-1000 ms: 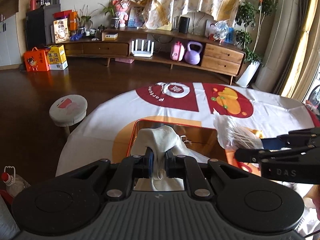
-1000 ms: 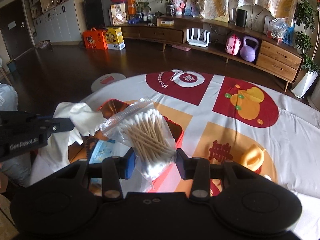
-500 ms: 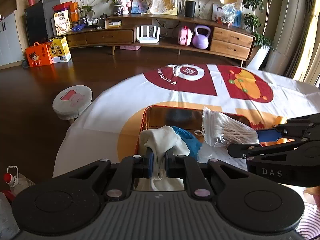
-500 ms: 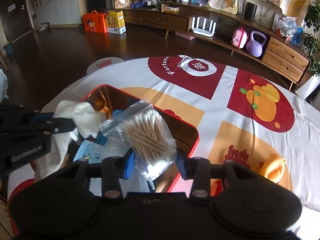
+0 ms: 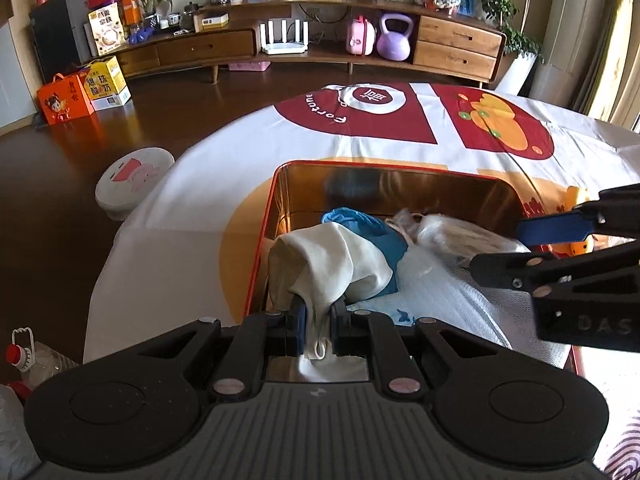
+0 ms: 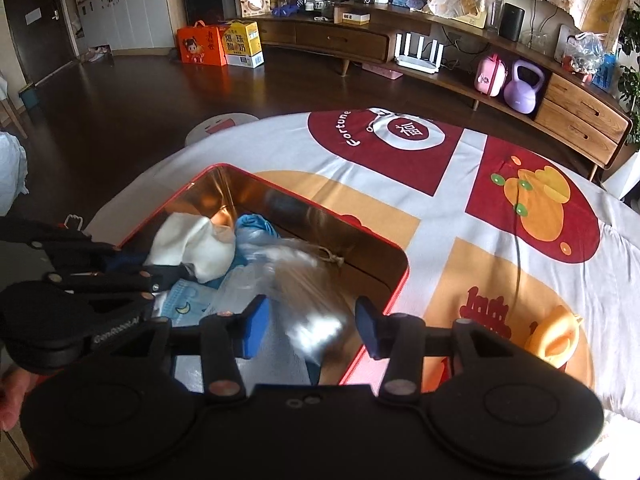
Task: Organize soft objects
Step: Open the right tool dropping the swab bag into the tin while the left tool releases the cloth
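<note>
step in hand: you are dropping two soft items into the red tin (image 5: pixel 276 208) on the round table's printed cloth (image 6: pixel 440 208).
right gripper (image 6: pixel 308 320): its jaws have just been opening and now stand apart; the bag of cotton swabs (image 6: pixel 308 292) lies blurred between them, and neither pad seems to press on it, so judge it released and falling.
left gripper (image 5: pixel 318 322): your jaws are pinched narrow on the white cloth (image 5: pixel 320 264), which drapes forward over the tin's near left corner.
where things lie: the swab bag (image 5: pixel 452 236) sits toward the tin's right side, the blue glove (image 5: pixel 360 224) just behind the white cloth, flat packets beneath them.
doing it well: lift your right hand straight up, so its fingers do not snag the bag's plastic.
next for the left: carry the cloth further over the tin's floor before you let go; part of it hangs near the left wall and could spill over the rim.
watch out: your two grippers are close together over the tin; move one at a time.
beside the tin: a yellow toy (image 6: pixel 554 336) rests on the cloth, apart from it.
</note>
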Available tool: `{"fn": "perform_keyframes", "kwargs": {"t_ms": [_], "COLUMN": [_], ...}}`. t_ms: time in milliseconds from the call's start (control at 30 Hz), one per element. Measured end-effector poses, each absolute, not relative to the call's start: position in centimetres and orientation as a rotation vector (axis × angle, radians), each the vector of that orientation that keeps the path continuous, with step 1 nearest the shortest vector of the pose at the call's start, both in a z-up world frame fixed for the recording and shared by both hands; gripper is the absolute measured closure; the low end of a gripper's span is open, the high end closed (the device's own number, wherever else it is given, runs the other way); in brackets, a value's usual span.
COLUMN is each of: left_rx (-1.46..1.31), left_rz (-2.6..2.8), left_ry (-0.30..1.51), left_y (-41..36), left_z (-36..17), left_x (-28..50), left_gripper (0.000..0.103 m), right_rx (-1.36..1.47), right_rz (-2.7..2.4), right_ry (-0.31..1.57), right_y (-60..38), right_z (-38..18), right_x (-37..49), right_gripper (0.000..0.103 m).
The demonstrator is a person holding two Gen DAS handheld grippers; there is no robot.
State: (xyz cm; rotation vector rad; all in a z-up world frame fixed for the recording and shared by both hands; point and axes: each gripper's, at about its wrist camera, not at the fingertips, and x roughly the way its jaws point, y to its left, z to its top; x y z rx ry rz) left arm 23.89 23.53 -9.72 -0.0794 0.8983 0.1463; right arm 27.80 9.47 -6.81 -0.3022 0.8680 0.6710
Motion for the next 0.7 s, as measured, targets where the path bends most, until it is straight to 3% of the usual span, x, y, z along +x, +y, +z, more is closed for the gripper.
{"fn": "perform_keyframes", "kwargs": {"t_ms": [233, 400, 533, 600, 633, 667, 700], "left_rx": [-0.101, -0.092, -0.070, -0.066, -0.066, -0.068, -0.071], "left_rz": [0.151, 0.148, 0.158, 0.164, 0.167, 0.166, 0.158], "left_ry": [0.887, 0.871, 0.863, 0.865, 0.862, 0.855, 0.841], "left_y": [23.6, 23.3, 22.8, 22.7, 22.6, 22.6, 22.5], "left_z": [-8.9, -8.1, -7.5, -7.3, -7.2, -7.0, -6.8], "left_x": [23.2, 22.6, 22.3, 22.2, 22.1, 22.0, 21.8], "left_gripper": [0.091, 0.091, 0.087, 0.075, 0.059, 0.034, 0.026], "right_rx": [-0.279, -0.263, -0.258, -0.254, -0.253, -0.253, -0.251], "right_rz": [0.688, 0.689, 0.693, 0.696, 0.697, 0.698, 0.700], "right_ry": [0.854, 0.832, 0.818, 0.813, 0.810, 0.806, 0.802], "right_y": [8.8, 8.1, 7.6, 7.4, 7.2, 7.1, 7.0], "right_z": [-5.7, -4.8, -4.2, -3.9, -3.7, -3.6, -3.4], "right_x": [27.2, 26.6, 26.0, 25.7, 25.5, 25.3, 25.2], "right_gripper": [0.055, 0.043, 0.043, 0.042, 0.042, 0.042, 0.042]}}
